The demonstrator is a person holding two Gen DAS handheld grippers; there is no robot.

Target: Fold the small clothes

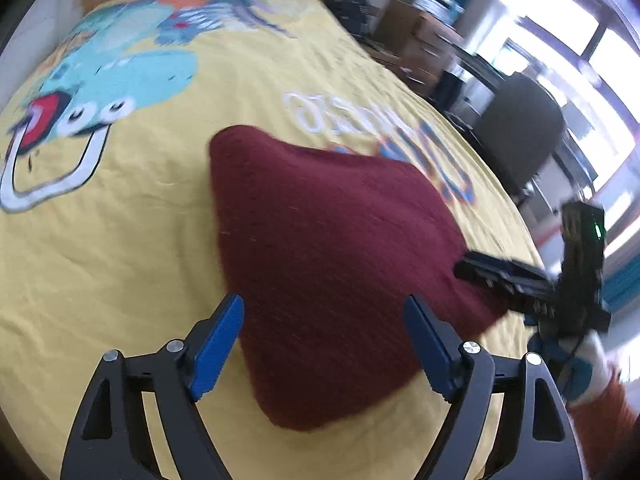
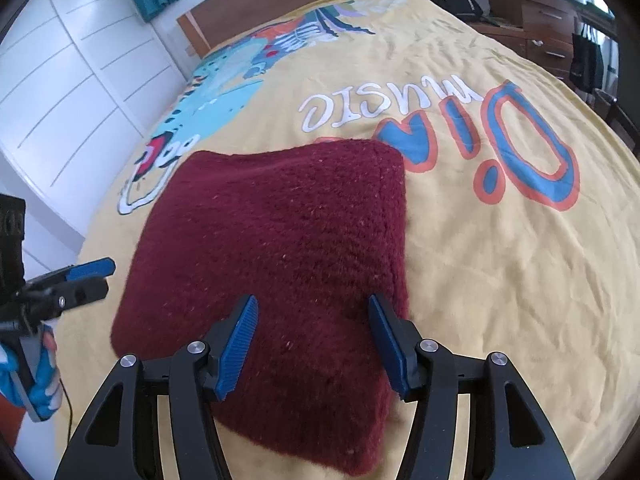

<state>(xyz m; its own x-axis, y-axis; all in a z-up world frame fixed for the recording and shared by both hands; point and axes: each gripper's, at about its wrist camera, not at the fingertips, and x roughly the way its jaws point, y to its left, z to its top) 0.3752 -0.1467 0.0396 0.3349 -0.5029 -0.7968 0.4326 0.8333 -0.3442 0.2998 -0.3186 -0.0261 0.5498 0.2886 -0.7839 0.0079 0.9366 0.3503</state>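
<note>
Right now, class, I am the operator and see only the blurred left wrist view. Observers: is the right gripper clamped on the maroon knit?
Observer: No. The right gripper is open, its fingers apart above the maroon knit and gripping nothing.
Operator: Is the knit folded square?
Observer: Roughly. The right wrist view shows a squarish bundle on the yellow bedspread, with its far corner covering part of the orange-and-blue lettering.
Operator: What stands beside the bed, opposite the window?
Observer: White wardrobe doors, running along that side of the bed.
</note>
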